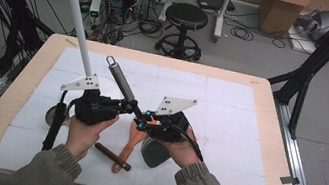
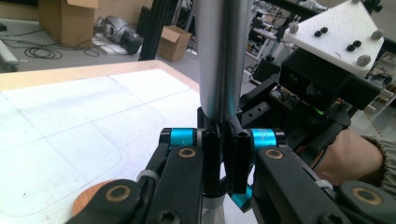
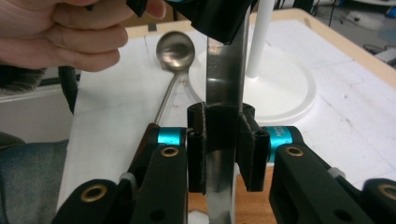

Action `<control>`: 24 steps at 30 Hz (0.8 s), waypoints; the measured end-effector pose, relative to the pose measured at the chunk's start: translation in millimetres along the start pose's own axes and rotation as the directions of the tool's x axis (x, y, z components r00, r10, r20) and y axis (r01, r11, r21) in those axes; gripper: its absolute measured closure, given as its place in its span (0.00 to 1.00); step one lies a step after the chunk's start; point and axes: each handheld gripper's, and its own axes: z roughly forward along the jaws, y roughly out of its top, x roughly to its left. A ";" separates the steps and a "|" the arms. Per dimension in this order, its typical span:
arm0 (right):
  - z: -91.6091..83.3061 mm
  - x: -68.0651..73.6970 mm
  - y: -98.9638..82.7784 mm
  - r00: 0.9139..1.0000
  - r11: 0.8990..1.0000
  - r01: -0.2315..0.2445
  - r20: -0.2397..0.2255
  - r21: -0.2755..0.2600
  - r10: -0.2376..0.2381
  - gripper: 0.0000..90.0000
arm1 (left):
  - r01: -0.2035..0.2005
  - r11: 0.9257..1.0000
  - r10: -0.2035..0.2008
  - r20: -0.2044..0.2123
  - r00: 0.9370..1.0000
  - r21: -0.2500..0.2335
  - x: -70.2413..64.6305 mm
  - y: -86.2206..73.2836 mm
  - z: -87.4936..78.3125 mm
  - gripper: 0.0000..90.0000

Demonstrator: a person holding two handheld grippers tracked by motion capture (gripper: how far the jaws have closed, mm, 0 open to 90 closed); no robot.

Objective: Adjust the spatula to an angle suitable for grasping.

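Note:
A steel utensil with a thick round handle (image 1: 121,81) and a hanging ring at its top slants up and left above the mat. My left gripper (image 1: 129,105) is shut on the narrow neck just below the round handle (image 2: 222,56), as the left gripper view (image 2: 223,140) shows close up. My right gripper (image 1: 143,119) is shut on the flat steel shank (image 3: 226,70) a little lower, its jaws (image 3: 223,135) pressing on both sides of the strip. A dark grey blade (image 1: 154,154) under the right hand seems to be the utensil's head.
A white hook stand (image 1: 80,22) rises behind the left gripper, its round base (image 3: 280,88) on the mat. A ladle (image 1: 51,114) with a black handle lies at left. A wooden spatula (image 1: 127,144) and a dark brown handle (image 1: 112,156) lie near the front.

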 end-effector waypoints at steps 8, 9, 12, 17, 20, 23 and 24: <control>-11.7 1.9 -1.1 1.000 1.000 -0.015 -0.014 -0.025 0.015 0.80 | -0.037 0.999 0.037 -0.003 0.999 -0.023 -4.3 12.8 -0.5 0.97; -13.9 1.7 -1.9 1.000 1.000 -0.008 -0.014 -0.027 0.008 0.80 | -0.040 0.999 0.039 -0.003 0.999 -0.025 -4.2 14.2 -1.0 0.97; -19.7 1.0 -5.2 1.000 0.999 -0.025 -0.019 -0.034 0.025 0.77 | -0.066 0.997 0.066 -0.012 0.998 -0.028 -4.1 19.9 -3.0 0.97; -27.2 -0.2 -10.4 0.999 0.999 -0.033 -0.019 -0.043 0.032 0.73 | -0.079 0.996 0.078 -0.011 0.997 -0.047 -5.3 27.7 -5.3 0.97; -32.6 -0.8 -13.4 0.999 0.998 -0.041 -0.018 -0.052 0.040 0.71 | -0.095 0.994 0.094 -0.018 0.995 -0.046 -5.0 31.6 -6.9 0.97; -38.5 -1.7 -17.3 0.999 0.997 -0.051 -0.008 -0.054 0.051 0.67 | -0.104 0.994 0.103 -0.028 0.994 -0.043 -3.9 34.9 -9.6 0.97; -40.1 -2.4 -18.5 0.998 0.997 -0.055 -0.004 -0.055 0.055 0.65 | -0.108 0.993 0.107 -0.031 0.994 -0.044 -3.1 36.3 -11.3 0.97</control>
